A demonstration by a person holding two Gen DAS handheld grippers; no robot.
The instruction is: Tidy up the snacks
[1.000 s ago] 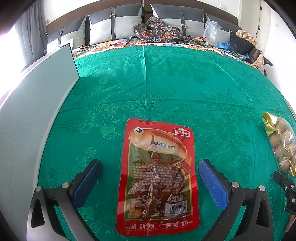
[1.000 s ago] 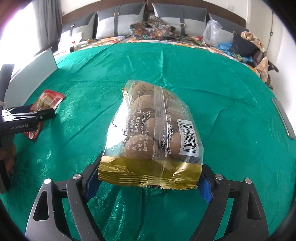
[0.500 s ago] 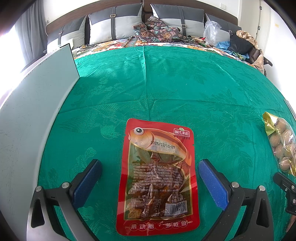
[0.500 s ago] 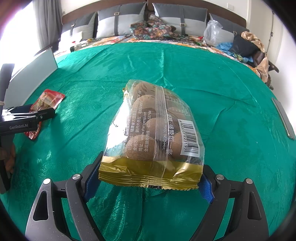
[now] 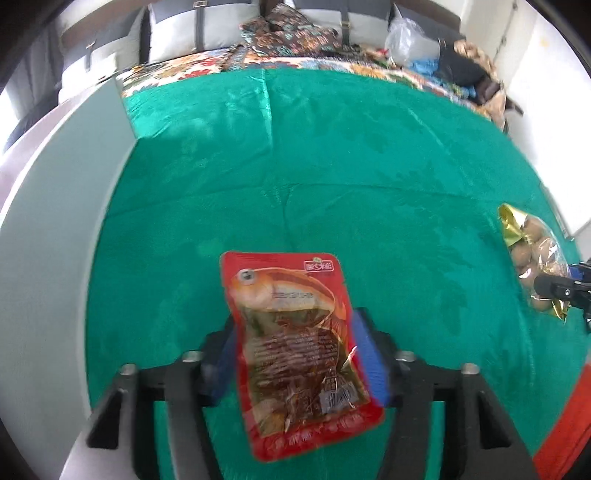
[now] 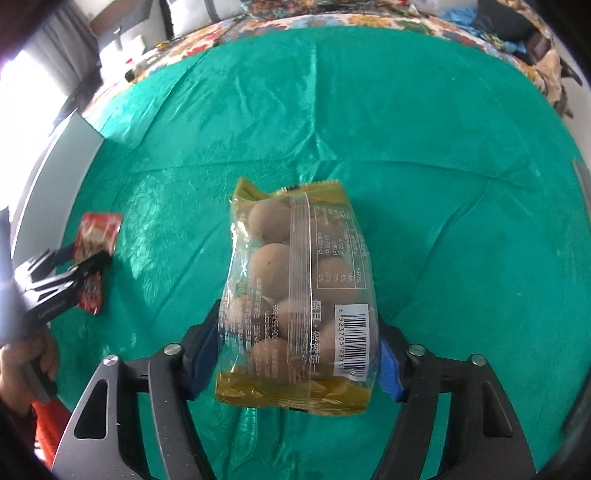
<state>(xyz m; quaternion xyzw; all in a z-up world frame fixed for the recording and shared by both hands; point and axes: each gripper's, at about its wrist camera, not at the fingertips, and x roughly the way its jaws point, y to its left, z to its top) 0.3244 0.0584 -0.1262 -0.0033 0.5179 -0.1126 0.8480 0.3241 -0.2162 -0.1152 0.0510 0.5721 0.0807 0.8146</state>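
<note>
Both sets of jaws were clamped on snack packets above a green cloth (image 5: 369, 177) spread over a bed. Seen from the left wrist, the left gripper (image 5: 295, 354) pinched a red fish packet (image 5: 295, 343) by its long sides, its blue pads (image 5: 364, 350) pressed against the packet's lower half; the printed fish head pointed toward the far end and the packet sat tilted, its near end swung slightly right. Its edges were blurred. A pale grey panel (image 5: 55, 240) ran along the left edge of the cloth. At far right of that view, the bag of brown balls (image 5: 535, 254) showed with a dark fingertip of the right gripper (image 5: 554, 288) across it.

Seen from the right wrist, the right gripper (image 6: 295, 350) squeezed the clear, gold-trimmed bag of brown balls (image 6: 299, 295) by its near half, a barcode label facing up on the right side and the gold seam nearest the camera. The bag's far end lifted free over the cloth (image 6: 424, 129). To the left, well apart, the left gripper (image 6: 79, 271) held the red fish packet (image 6: 98, 236), and a hand (image 6: 26, 354) gripped its handle at the near left edge.

Pillows (image 5: 221, 33), a patterned blanket (image 5: 295, 37), a plastic bag (image 5: 410, 40) and heaped clothes (image 5: 465, 74) lay at the far end of the bed.
</note>
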